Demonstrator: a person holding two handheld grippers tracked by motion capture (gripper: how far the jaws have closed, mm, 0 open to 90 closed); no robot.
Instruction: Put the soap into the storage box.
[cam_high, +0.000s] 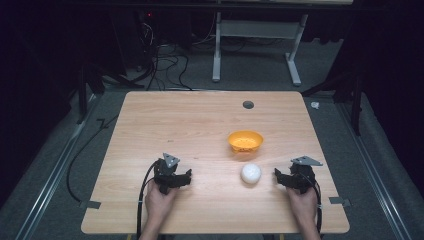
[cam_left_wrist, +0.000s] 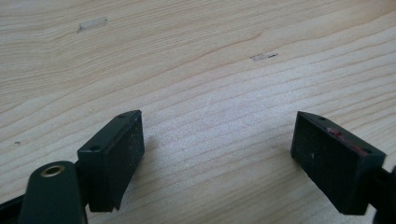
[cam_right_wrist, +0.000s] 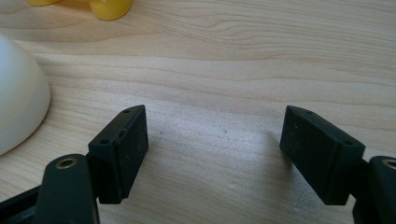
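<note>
A white dome-shaped object (cam_high: 250, 173) rests on the wooden table (cam_high: 175, 125), just in front of an orange bowl (cam_high: 245, 141) holding small yellow bits. My right gripper (cam_high: 280, 177) lies on the table to the right of the white object, open, nothing between its jaws. In the right gripper view (cam_right_wrist: 215, 149) the white object (cam_right_wrist: 18, 107) sits at the left edge and the bowl's base (cam_right_wrist: 109, 8) at the top. My left gripper (cam_high: 187, 177) rests on the table left of the white object, open and empty, with bare wood between its jaws in the left gripper view (cam_left_wrist: 217, 149).
A dark round cable hole (cam_high: 248, 104) sits near the table's far edge. Tape tabs mark the front corners (cam_high: 90, 204). Cables and a white desk frame (cam_high: 257, 30) lie on the floor beyond the table.
</note>
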